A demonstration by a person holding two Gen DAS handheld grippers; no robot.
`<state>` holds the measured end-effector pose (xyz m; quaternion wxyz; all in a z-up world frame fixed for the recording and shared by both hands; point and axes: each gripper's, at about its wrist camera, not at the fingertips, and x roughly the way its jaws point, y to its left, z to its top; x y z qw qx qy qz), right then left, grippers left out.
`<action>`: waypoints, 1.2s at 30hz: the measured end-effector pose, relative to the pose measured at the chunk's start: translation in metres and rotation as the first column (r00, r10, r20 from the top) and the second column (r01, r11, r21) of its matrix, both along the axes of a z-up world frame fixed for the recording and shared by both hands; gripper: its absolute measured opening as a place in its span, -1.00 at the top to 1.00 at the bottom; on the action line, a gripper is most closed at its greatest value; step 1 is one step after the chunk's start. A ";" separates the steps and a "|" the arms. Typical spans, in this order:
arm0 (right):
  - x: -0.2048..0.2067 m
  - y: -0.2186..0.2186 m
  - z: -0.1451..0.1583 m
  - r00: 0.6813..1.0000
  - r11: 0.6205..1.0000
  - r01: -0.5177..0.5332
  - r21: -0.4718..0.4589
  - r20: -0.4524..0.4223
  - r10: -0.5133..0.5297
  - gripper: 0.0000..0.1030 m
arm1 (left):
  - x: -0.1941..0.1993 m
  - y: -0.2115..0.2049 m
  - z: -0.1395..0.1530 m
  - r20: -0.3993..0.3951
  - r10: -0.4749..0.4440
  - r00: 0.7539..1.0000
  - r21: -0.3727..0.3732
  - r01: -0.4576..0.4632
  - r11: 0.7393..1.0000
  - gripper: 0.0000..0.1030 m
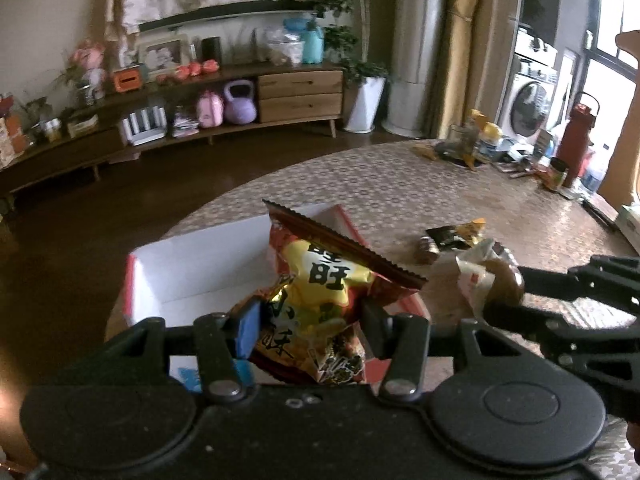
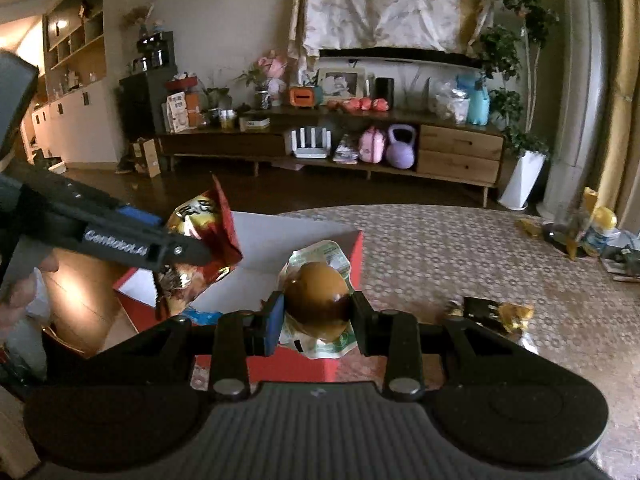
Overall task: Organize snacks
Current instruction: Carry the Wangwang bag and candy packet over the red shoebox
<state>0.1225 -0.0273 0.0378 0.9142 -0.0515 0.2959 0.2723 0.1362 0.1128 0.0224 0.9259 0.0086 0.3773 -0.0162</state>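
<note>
Each camera rides on its own gripper, looking forward and down along the fingers (image 1: 244, 328), close over the red-and-white box (image 1: 192, 264) on the patterned surface (image 2: 460, 248). Both views share that box (and the long cabinet (image 2: 460, 152) behind).

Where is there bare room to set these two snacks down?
Free: the white floor of the red box, and the tabletop between the box and the loose wrappers. Crowded: the table's far right edge around the red flask.

"GenRobot.AI" on left tongs (image 2: 224, 254)
</note>
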 end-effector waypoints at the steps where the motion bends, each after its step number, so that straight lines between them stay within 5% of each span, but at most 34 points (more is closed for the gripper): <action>1: 0.002 0.006 0.000 1.000 1.000 -0.005 -0.003 -0.002 0.005 0.33 | -0.002 0.006 0.000 0.000 0.008 1.000 0.001 -0.008 1.000 0.03; 20: 0.065 0.098 -0.038 0.996 0.995 -0.046 -0.084 -0.078 0.039 0.33 | 0.022 0.072 -0.031 -0.063 0.140 0.988 0.047 -0.137 0.989 0.02; 36: 0.122 0.127 -0.088 0.982 0.983 -0.066 -0.173 -0.184 0.034 0.32 | 0.081 0.081 -0.080 -0.162 0.145 0.976 0.121 -0.126 0.985 0.05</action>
